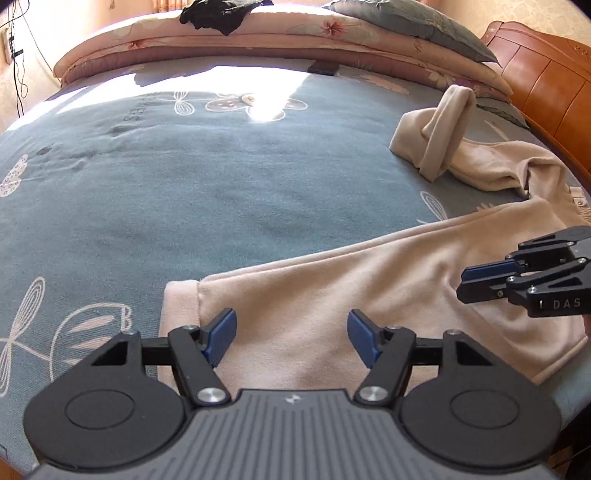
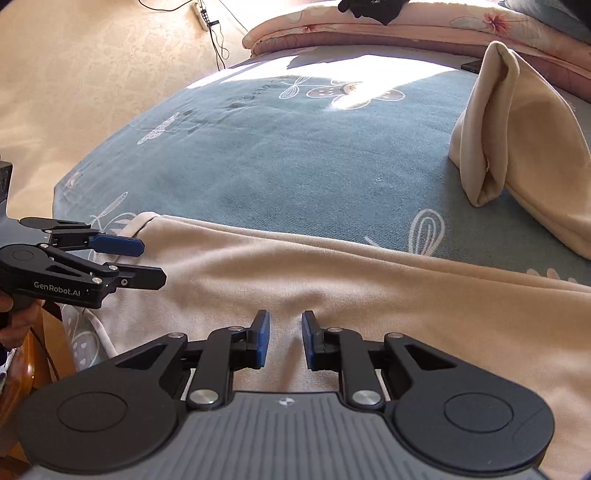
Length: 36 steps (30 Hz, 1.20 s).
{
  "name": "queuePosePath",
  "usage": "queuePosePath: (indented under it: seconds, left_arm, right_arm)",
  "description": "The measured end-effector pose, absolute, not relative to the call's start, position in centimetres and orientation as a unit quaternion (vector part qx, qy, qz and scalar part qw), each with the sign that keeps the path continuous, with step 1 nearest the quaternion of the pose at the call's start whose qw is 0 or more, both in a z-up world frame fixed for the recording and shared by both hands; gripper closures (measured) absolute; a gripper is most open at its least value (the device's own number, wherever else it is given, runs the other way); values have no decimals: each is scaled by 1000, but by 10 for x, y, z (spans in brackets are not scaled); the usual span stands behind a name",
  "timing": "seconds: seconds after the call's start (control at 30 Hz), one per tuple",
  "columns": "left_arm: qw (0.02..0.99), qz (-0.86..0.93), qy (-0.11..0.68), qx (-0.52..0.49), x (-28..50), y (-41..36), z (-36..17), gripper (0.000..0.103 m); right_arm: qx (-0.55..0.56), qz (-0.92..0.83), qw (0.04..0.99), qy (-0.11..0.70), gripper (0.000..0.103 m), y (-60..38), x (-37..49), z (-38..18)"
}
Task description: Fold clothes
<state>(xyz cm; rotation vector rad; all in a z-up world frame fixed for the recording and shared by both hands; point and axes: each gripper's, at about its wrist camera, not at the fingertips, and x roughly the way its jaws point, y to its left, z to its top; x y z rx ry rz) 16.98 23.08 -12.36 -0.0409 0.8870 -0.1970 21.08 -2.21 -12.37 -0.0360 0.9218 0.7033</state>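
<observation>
A beige long-sleeved garment [image 1: 332, 280] [image 2: 369, 288] lies flat along the near edge of a blue-grey bedsheet [image 1: 184, 184]. One sleeve [image 1: 443, 129] [image 2: 495, 122] is looped and stands up at the far right. My left gripper [image 1: 291, 336] [image 2: 153, 262] hovers open over the hem end, nothing between its pads. My right gripper [image 2: 284, 339] [image 1: 461, 282] is low over the middle of the garment. Its jaws stand narrowly apart, with a faint ridge of cloth under the gap. The pads do not press on the cloth.
A folded floral quilt [image 1: 258, 37] with a black garment [image 1: 218, 13] on top lies along the far side of the bed. A small dark object [image 1: 323, 68] sits by it. A wooden headboard [image 1: 546, 81] is at the right. Beige floor [image 2: 74, 74] lies beyond the left edge.
</observation>
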Motion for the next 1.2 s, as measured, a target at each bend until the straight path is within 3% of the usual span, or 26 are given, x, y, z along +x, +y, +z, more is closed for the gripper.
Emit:
queuePosePath:
  seconds: [0.07,0.37,0.73,1.0,1.2]
  left_arm:
    - [899,-111,423,-27,177,233,-123,35]
    - [893,-65,443,-51,208,242,-139,35]
    - [888,-149,434,43,147,166,-122,34]
    - [873,-137,465,59,137,141,-145,33]
    - [880,-130,455,34,102,148,-152,17]
  right_arm:
    - [-22,325,837,439,73,-31,204,-122]
    - [-45,270,853,445,71,-95,181,-122]
    - [-53,223,867,442,71,-163,146,-122]
    - [2,192,874,445,62,-170,148,-134]
    - [3,205,873,443,53,-176,120,-144]
